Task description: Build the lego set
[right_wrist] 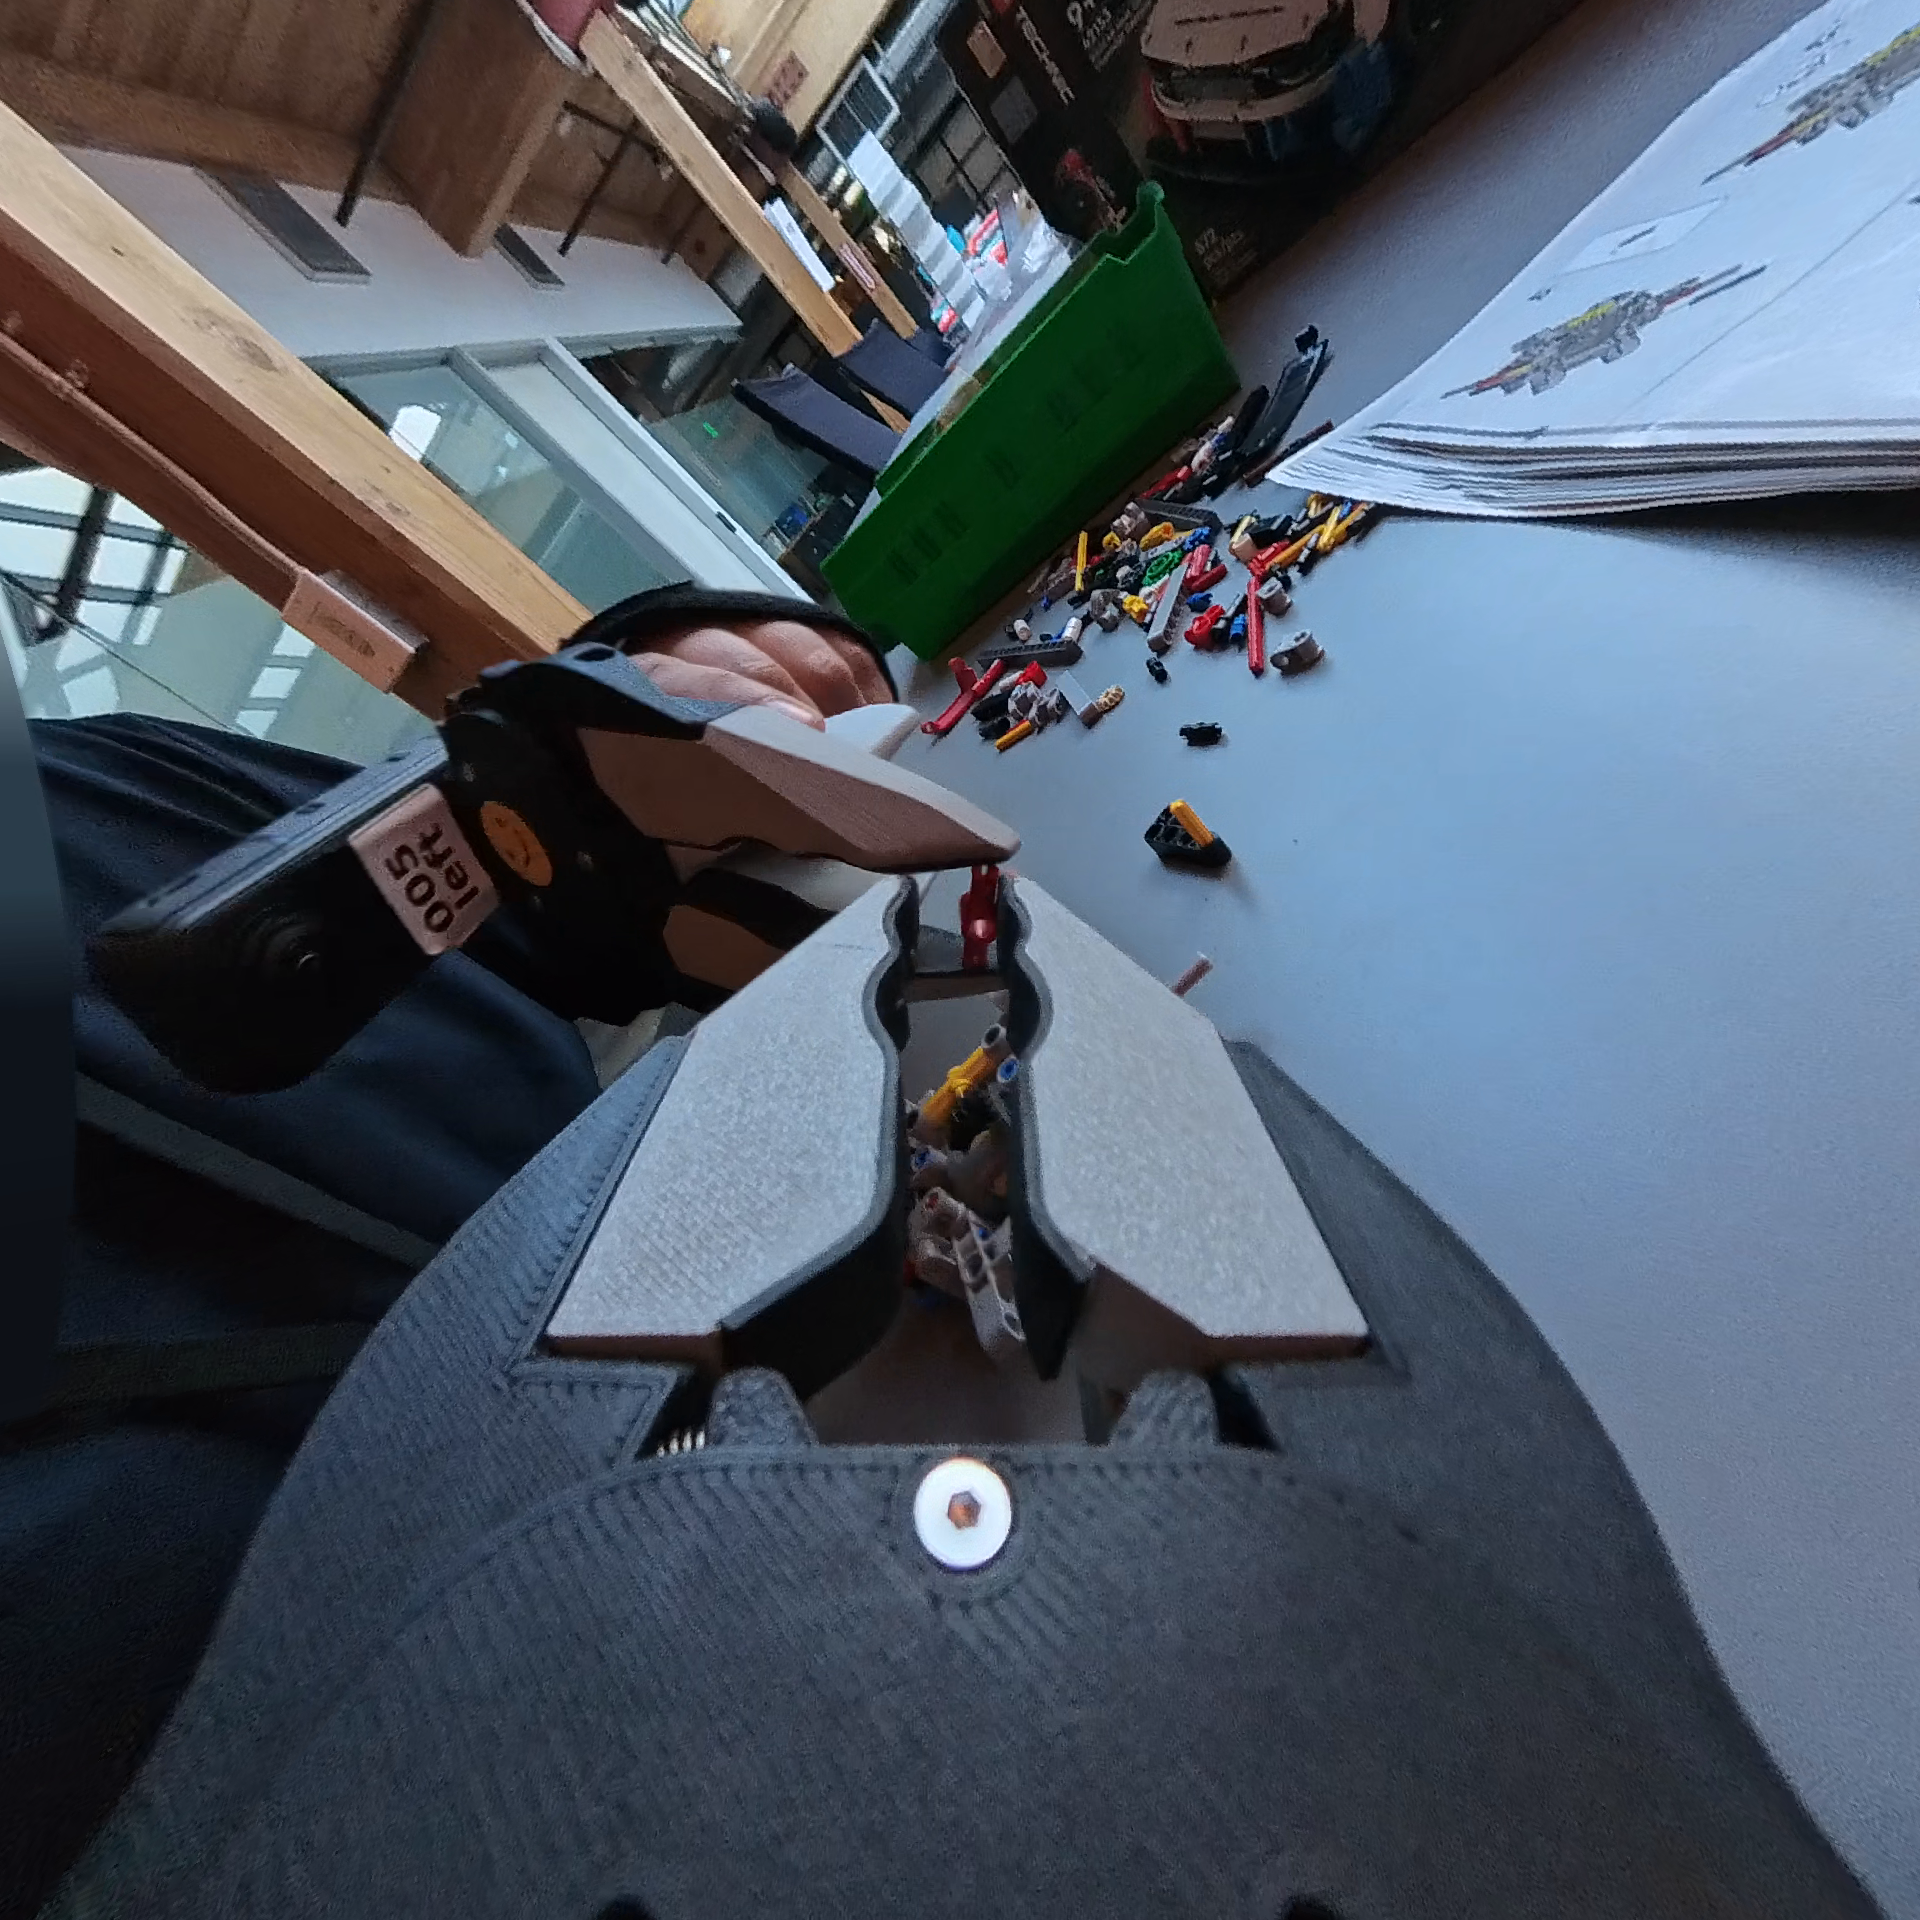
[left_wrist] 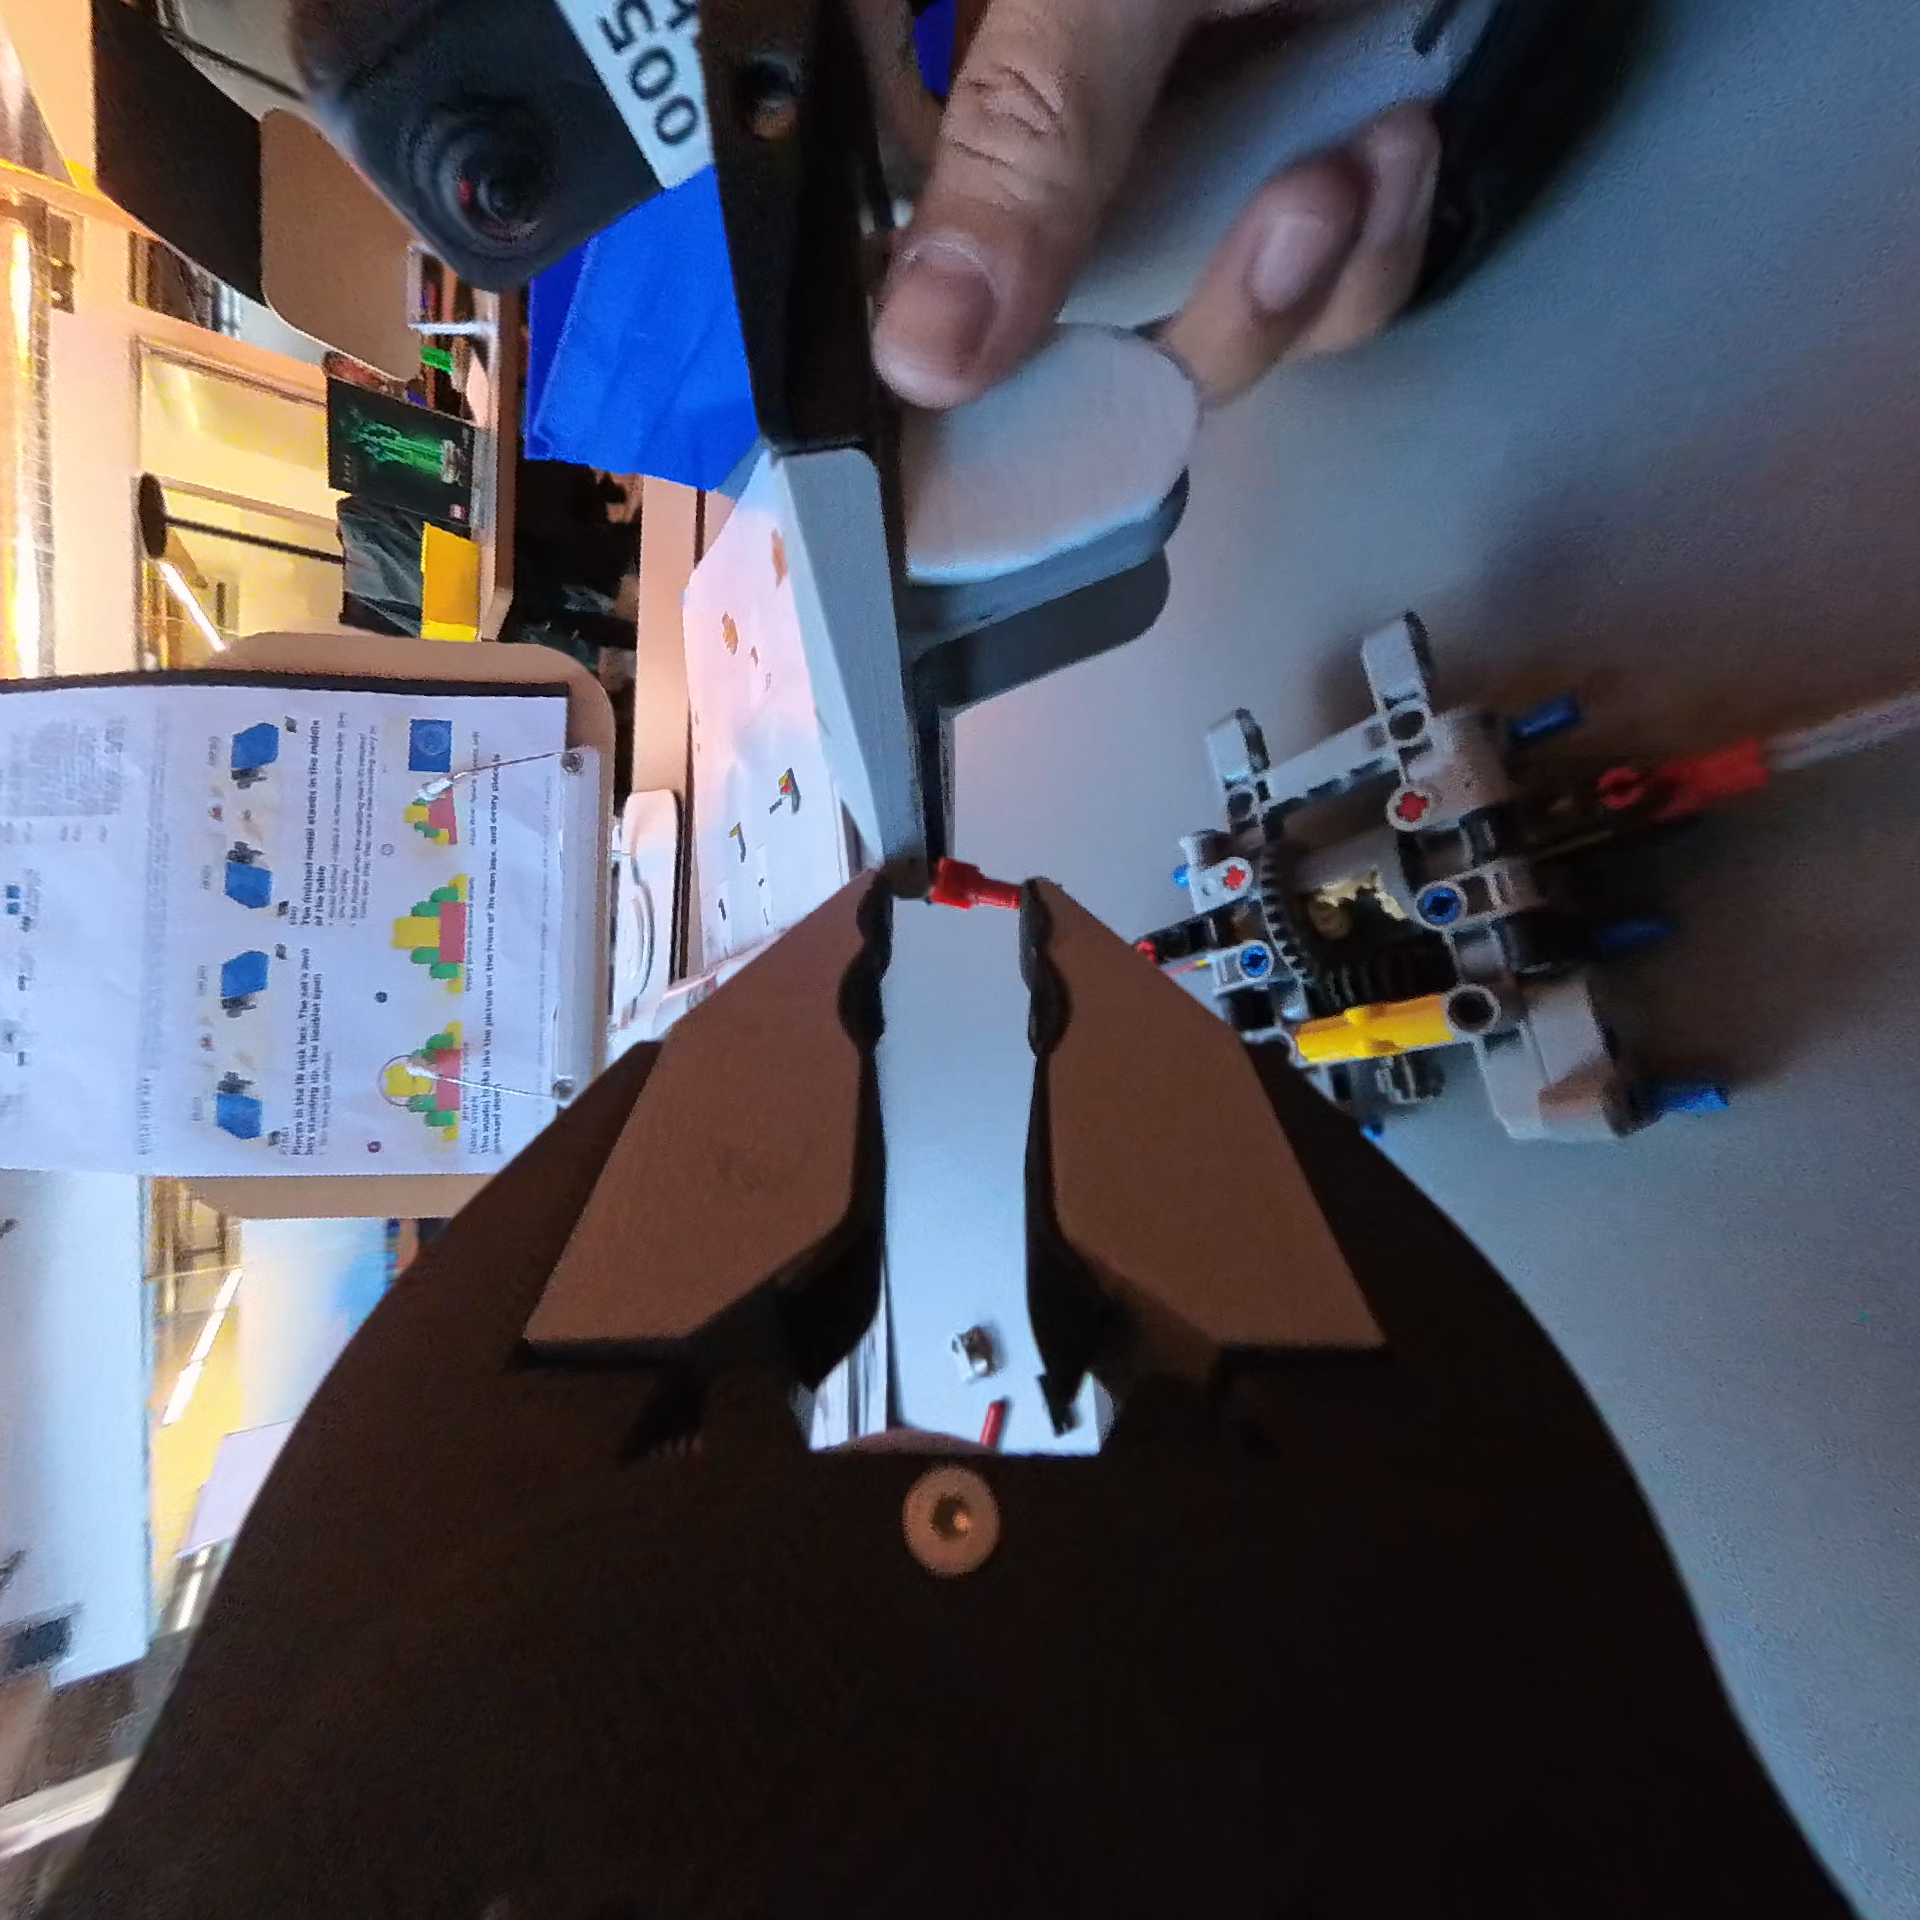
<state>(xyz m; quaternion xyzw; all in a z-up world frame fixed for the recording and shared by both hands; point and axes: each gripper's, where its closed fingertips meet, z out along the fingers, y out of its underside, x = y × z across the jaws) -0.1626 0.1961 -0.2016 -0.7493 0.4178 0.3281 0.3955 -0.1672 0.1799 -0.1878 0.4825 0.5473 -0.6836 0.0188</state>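
The left gripper (left_wrist: 961, 894) has its jaws clamped end to end on a small red pin (left_wrist: 971, 891), held above the grey worktop (left_wrist: 1558, 1351). The right gripper (right_wrist: 961, 904) meets it tip to tip. Its jaws stand a little apart around the same pin, which lies against one pad with a gap on the other side.

A half-built grey and black model (left_wrist: 1403, 914) sits just beside the left gripper. Printed matter is all around:
- a white number label (left_wrist: 649, 83) on the right gripper's camera
- a tag (right_wrist: 426, 883) on the left gripper
- a clipped instruction sheet (left_wrist: 312, 935)
- an open booklet (right_wrist: 1662, 343)
- a dark printed box (right_wrist: 1091, 104) behind a green bin (right_wrist: 1039, 447)

Loose pieces (right_wrist: 1174, 592) lie scattered near the bin.
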